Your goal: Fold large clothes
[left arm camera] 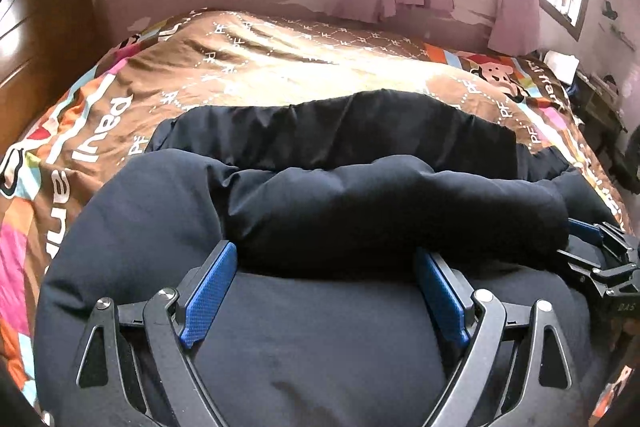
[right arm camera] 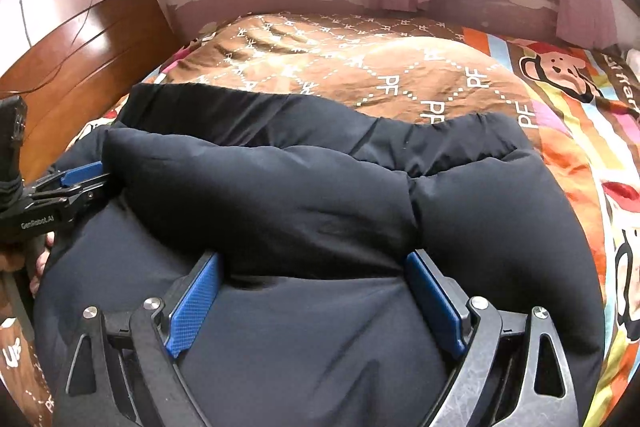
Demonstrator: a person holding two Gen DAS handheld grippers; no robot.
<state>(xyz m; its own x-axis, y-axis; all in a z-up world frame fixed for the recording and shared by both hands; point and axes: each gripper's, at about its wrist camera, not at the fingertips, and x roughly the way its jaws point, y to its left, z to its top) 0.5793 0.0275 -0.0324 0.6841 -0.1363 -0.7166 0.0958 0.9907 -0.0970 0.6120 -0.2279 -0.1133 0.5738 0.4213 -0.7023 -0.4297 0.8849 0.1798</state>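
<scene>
— Jacket (left arm camera: 304, 347) where?
— Spread on bed (left arm camera: 280, 67), sleeve (left arm camera: 380, 211) folded across at 12 o'clock.
— Fingers?
— Left gripper (left arm camera: 326, 291) and right gripper (right arm camera: 314, 293): wide, gripping nothing, straddling sleeve's near edge. Probably just let go, keeping fold flat.

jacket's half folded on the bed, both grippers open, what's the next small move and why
Probably close both on the puffy roll: the left hand-held gripper and right hand-held gripper each straddle its near edge, pads not yet pressing.

Bed (left arm camera: 280, 67) under a brown cartoon-print cover, a puffy dark jacket (left arm camera: 360, 211) directly on it
</scene>
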